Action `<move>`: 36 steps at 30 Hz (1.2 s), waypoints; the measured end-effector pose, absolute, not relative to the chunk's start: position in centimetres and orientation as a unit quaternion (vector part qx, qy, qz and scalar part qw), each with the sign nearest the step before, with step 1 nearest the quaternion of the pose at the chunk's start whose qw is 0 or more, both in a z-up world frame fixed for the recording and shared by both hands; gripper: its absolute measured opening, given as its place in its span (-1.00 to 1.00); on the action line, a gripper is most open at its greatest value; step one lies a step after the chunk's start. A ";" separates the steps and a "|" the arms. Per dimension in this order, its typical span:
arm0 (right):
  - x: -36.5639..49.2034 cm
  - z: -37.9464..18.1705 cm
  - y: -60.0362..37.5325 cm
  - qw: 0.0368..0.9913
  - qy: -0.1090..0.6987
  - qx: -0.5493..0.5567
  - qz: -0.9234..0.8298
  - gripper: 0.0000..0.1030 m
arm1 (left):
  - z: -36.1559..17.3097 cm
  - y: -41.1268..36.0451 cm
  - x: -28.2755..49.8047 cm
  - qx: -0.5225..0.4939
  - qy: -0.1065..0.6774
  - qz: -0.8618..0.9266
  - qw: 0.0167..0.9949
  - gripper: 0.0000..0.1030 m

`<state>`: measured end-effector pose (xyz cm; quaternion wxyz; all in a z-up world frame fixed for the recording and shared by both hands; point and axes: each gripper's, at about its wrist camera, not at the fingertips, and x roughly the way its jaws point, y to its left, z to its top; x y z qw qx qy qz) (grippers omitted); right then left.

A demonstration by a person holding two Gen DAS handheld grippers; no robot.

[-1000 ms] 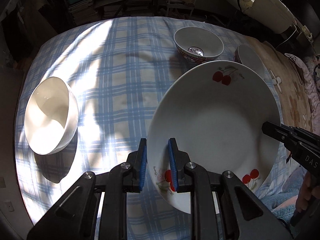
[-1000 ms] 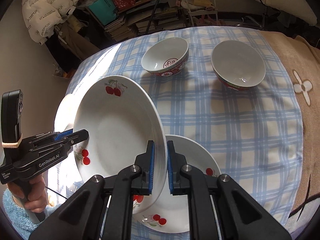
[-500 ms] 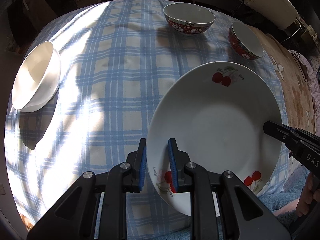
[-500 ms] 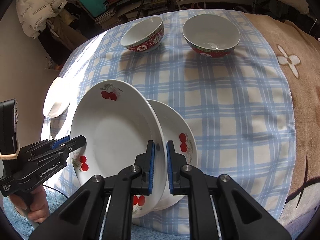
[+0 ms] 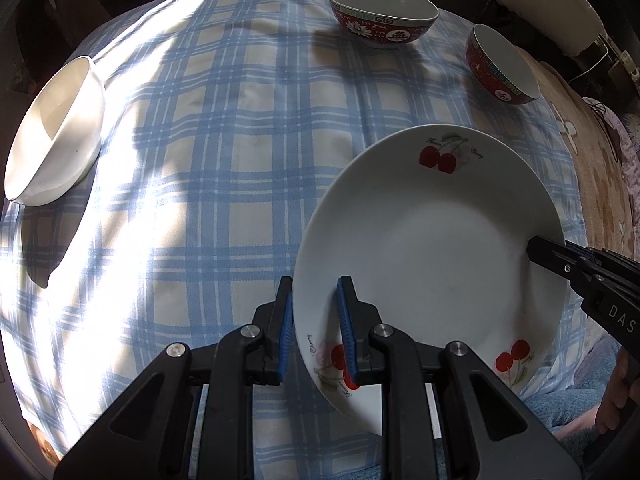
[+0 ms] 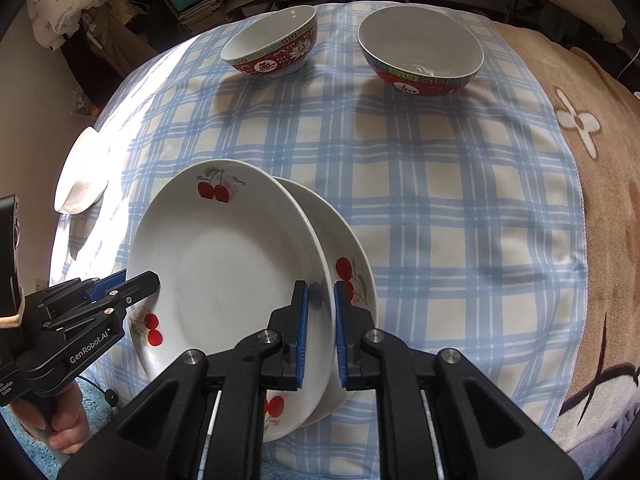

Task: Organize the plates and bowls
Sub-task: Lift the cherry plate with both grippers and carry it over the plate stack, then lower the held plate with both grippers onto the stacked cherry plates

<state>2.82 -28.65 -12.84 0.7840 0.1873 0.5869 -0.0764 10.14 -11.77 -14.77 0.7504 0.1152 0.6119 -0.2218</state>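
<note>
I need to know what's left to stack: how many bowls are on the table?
3: a plain white bowl at the left edge, and two red-patterned bowls at the far side, one left of the other.

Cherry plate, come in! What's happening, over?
Both hand-held grippers clamped on top plate. Second plate right underneath. Three bowls off aside, path clear.

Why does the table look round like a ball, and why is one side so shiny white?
Left wrist view: the fisheye lens bulges the checked tablecloth into a dome; sunlight washes out its left side and the white bowl, which throws a dark shadow. Right wrist view: the same curving; glare nearly erases that bowl, while the cherry plate sits in softer light.
</note>
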 end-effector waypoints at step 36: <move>2.8 -13.4 -29.4 0.776 0.587 0.213 -0.089 -0.40 | -15.9 -12.9 9.3 0.157 0.601 -0.225 0.751 -0.59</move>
